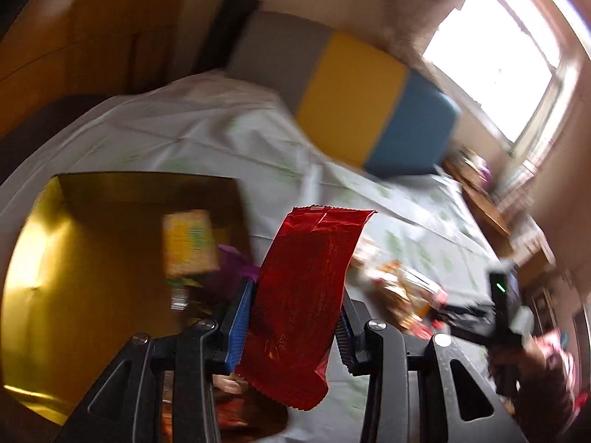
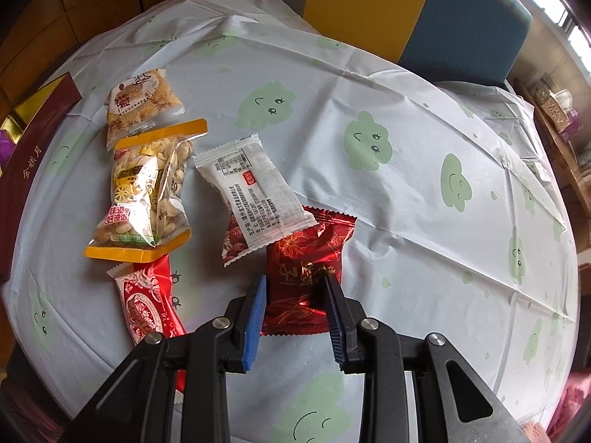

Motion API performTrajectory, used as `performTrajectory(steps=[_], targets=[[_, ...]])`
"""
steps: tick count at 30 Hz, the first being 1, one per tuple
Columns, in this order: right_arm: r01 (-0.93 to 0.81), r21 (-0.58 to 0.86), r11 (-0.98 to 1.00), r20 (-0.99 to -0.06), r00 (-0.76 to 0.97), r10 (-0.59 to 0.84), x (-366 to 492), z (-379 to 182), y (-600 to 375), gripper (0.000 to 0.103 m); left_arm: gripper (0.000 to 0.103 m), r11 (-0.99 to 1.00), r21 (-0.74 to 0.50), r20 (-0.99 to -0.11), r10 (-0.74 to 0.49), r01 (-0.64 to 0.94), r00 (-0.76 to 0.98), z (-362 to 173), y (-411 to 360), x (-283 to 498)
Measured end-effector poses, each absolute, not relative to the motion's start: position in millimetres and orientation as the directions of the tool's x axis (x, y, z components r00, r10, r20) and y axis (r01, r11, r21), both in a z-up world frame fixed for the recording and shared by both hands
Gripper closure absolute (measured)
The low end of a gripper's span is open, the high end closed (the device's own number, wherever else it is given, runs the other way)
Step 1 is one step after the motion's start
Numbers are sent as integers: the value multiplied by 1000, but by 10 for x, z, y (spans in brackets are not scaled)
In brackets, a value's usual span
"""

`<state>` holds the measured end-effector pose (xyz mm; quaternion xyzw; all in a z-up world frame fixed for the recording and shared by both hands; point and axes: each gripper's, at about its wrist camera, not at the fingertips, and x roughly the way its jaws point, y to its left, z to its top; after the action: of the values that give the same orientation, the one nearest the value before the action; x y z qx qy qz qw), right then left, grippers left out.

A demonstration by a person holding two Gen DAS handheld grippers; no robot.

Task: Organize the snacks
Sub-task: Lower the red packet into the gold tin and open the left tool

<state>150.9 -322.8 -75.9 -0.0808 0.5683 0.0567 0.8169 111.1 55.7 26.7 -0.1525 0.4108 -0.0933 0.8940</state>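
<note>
My left gripper (image 1: 295, 289) is shut on a shiny red snack packet (image 1: 306, 258) and holds it in the air, tilted, beside the open gold box (image 1: 74, 258). A yellow snack (image 1: 188, 243) and a purple one (image 1: 232, 265) lie in that box; the view is blurred. My right gripper (image 2: 295, 278) points down at the table, and its blue pads (image 2: 255, 310) press both sides of a dark red foil packet (image 2: 299, 254) lying on the cloth. A white packet (image 2: 255, 192) overlaps that packet's far edge.
On the cloud-print tablecloth (image 2: 406, 184), left of the right gripper, lie a peanut bag (image 2: 147, 192), a crumbly snack bag (image 2: 142, 103), a red-and-white packet (image 2: 147, 302) and a small red packet (image 2: 232, 240). The dark red box side (image 2: 33, 170) is at far left. Padded chairs (image 2: 465, 26) stand behind.
</note>
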Motion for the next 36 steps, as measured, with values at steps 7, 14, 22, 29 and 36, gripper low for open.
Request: performTrajectory(steps=[7,14,22,29,36], targets=[[-184,-69,981,-937,348,0,1516,-770,-3231,70,62,898,-383,-771,-182,-217,610,-59,1256,1578],[-182,-68,981,-939,345,-1,1534,-788,-3236,67,62,864,-372,-838,-156,-340,523,-495,1525,2017],[-175,-64,982,-939,345,0,1562,-804,-3256,66,58,858,-401,-830,-191,-322,524,-599,1484,2076],[-170,-69,983,-937,350,-5,1549,-812,-3233,66,56,897,-328,-826,-120,-297,551,-411,1445,1853],[-165,-71,984,-935,356,-8,1549,-817,-3236,66,56,964,-204,-785,-58,-170,617,-174,1002,1390]])
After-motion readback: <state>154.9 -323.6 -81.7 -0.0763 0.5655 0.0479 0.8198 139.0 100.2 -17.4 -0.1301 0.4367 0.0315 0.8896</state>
